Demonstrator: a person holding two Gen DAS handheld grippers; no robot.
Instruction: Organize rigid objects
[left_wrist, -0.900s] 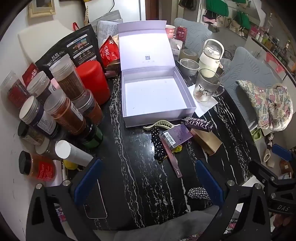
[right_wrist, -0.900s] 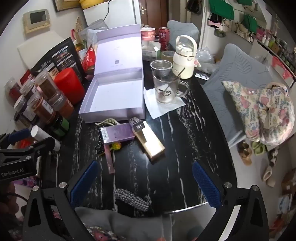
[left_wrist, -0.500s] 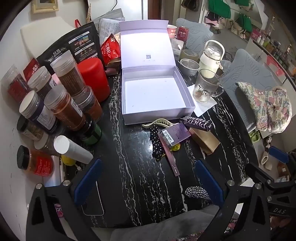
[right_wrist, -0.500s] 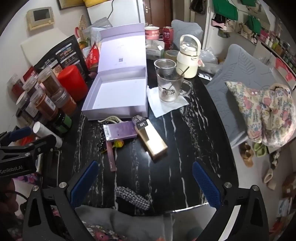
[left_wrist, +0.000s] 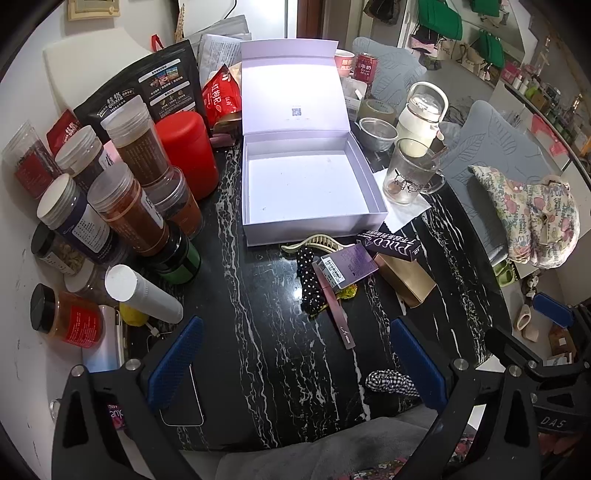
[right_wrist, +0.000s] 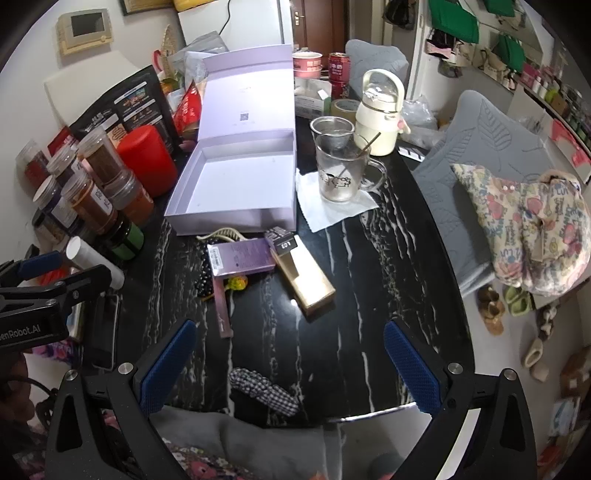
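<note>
An open, empty lilac box (left_wrist: 306, 192) (right_wrist: 240, 181) sits on the black marble table (left_wrist: 258, 332). In front of it lie a purple carton (left_wrist: 347, 267) (right_wrist: 240, 256), a dark PUCO carton (left_wrist: 391, 245) (right_wrist: 281, 238), a gold carton (left_wrist: 406, 278) (right_wrist: 304, 278), a thin maroon stick (left_wrist: 334, 314) (right_wrist: 223, 308), a cream hair claw (left_wrist: 314, 243) (right_wrist: 219, 234) and a dotted black scrunchie (left_wrist: 308, 280). My left gripper (left_wrist: 295, 363) is open and empty above the table's near edge. My right gripper (right_wrist: 284, 369) is open and empty, also at the near edge.
Spice jars (left_wrist: 122, 206) and a red canister (left_wrist: 186, 155) crowd the left. A glass mug (right_wrist: 340, 173) on a napkin, a strainer (left_wrist: 376, 133) and a white kettle (right_wrist: 380, 110) stand right of the box. A checkered scrunchie (right_wrist: 262, 391) lies near the front edge. A phone (right_wrist: 105, 332) lies at left.
Both grippers have pulled slightly up and back; the table objects sit a little lower and smaller in view. Nothing on the table moved.
</note>
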